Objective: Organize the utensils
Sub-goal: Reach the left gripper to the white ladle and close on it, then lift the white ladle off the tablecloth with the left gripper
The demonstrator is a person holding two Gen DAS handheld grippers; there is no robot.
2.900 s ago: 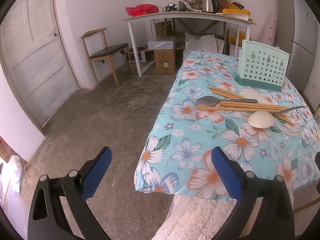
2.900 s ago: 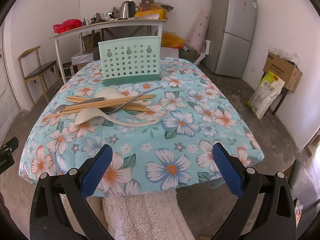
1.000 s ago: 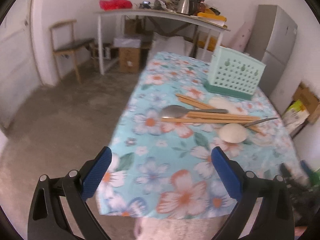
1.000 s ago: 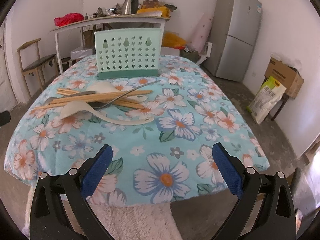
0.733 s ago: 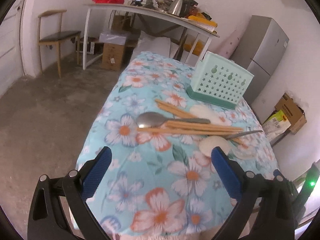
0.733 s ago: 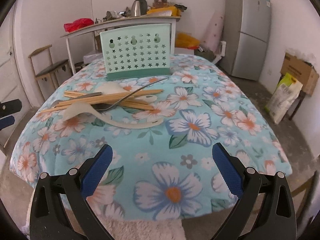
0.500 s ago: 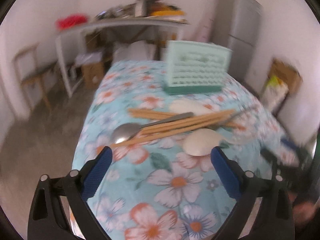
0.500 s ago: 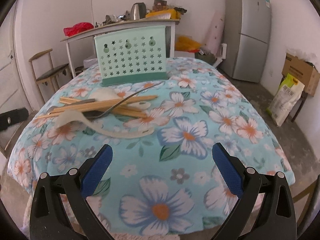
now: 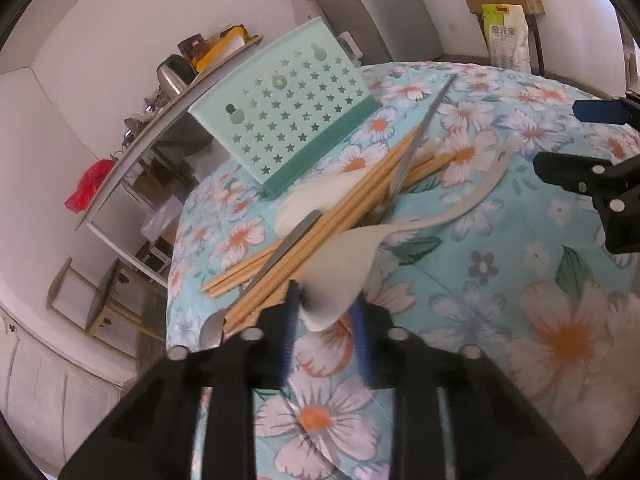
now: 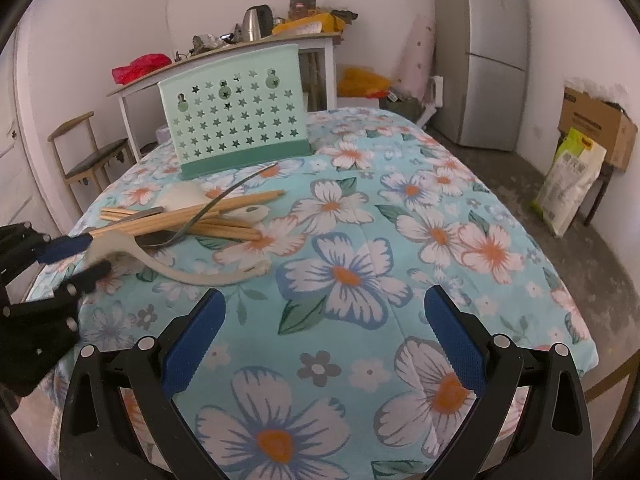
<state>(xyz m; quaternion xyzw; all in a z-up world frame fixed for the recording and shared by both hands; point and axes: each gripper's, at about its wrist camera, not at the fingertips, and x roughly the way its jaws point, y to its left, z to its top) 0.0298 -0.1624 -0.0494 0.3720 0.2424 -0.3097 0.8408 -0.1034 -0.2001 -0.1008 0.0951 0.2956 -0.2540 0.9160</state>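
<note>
My left gripper (image 9: 326, 310) is shut on the bowl of a white plastic rice spoon (image 9: 344, 272), whose long handle curves away over the floral tablecloth (image 9: 500, 292). The same spoon shows in the right wrist view (image 10: 180, 268), held by the left gripper (image 10: 88, 258) at the left. Wooden chopsticks (image 9: 344, 204), a metal spoon (image 9: 276, 256) and a second white spoon (image 9: 320, 196) lie in a pile beside it. A mint-green utensil holder (image 10: 234, 120) stands upright behind the pile. My right gripper (image 10: 322, 330) is open and empty over the near table edge.
A cluttered white desk (image 10: 224, 56), a wooden chair (image 10: 90, 148) and a grey fridge (image 10: 482, 52) stand beyond the table. A cardboard box (image 10: 596, 128) and a sack (image 10: 570, 180) sit on the floor at the right.
My left gripper has swung in over the table, closed on the white rice spoon's bowl and tilted. My right gripper has moved closer over the table and stays open.
</note>
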